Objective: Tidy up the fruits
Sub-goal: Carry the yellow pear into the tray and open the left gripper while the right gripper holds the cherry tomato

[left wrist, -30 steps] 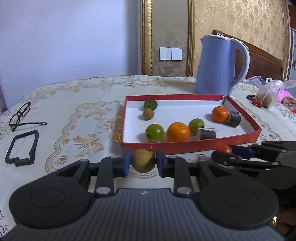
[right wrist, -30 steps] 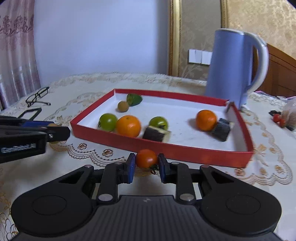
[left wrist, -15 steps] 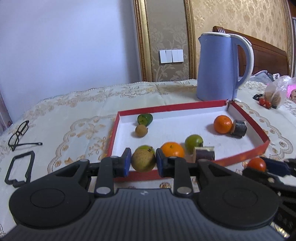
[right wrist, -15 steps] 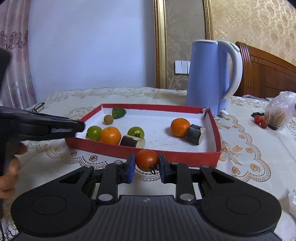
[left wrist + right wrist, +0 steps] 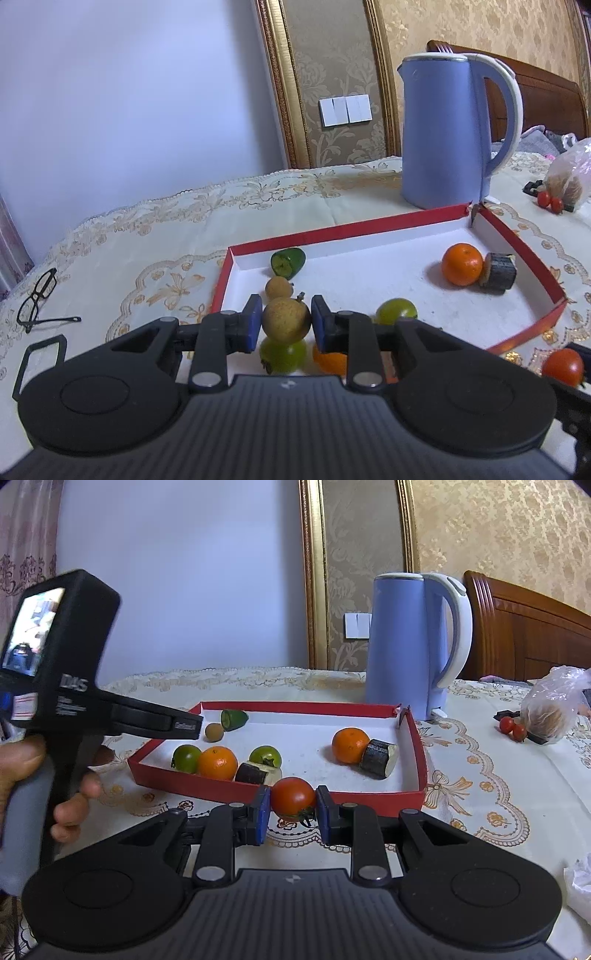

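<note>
My left gripper [image 5: 286, 321] clamps a brown fruit [image 5: 285, 319] at frame centre, above the red tray [image 5: 343, 229]. My right gripper [image 5: 290, 805] clamps a tomato [image 5: 293, 797]. Lower first, release over bare white floor.

Left gripper [image 5: 286, 323] and right gripper [image 5: 291, 799], jaws clamped, both loaded.

You're in a home, prob. a bedroom: carved wooden headboard [image 5: 524, 627] far right of your tongs, gold damask wallpaper [image 5: 498, 528] w/ gilt trim behind, lace-embroidered cloth [image 5: 147, 251] under them, blue kettle [image 5: 447, 129] ahead, wall switches [image 5: 345, 110] beyond, eyeglasses [image 5: 40, 299] off left.
</note>
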A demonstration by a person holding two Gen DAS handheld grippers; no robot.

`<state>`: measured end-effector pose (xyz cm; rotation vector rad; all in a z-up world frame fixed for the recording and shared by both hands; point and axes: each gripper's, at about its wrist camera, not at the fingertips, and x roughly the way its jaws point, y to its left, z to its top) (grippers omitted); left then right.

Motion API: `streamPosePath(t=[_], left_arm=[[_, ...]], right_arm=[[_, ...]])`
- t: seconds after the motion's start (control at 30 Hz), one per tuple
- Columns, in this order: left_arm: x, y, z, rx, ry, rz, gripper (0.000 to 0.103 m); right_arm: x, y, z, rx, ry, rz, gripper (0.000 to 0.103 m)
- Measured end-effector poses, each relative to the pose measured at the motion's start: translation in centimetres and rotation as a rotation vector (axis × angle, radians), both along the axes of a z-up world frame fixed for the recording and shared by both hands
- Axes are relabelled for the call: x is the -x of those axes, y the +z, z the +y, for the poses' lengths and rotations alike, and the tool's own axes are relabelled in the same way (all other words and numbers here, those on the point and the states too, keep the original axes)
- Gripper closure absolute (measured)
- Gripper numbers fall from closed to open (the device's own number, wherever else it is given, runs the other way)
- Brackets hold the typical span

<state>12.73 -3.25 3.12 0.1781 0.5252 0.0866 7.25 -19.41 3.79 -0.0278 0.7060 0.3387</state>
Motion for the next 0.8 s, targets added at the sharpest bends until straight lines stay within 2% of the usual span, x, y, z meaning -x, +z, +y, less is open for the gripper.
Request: streamPosePath(t=[0.37, 0.8], left_arm=[[-2.3, -0.2, -1.1, -0.029, 0.008, 0.0, 0.077], [-5.5, -0.5, -1.5, -0.023, 0.014, -0.002, 0.077]], right_arm=[[0.2, 0.4, -0.5, -0.008, -0.003, -0.011, 0.077], [0.6, 1.0, -0.4, 0.01, -0.01, -0.017, 0.077]])
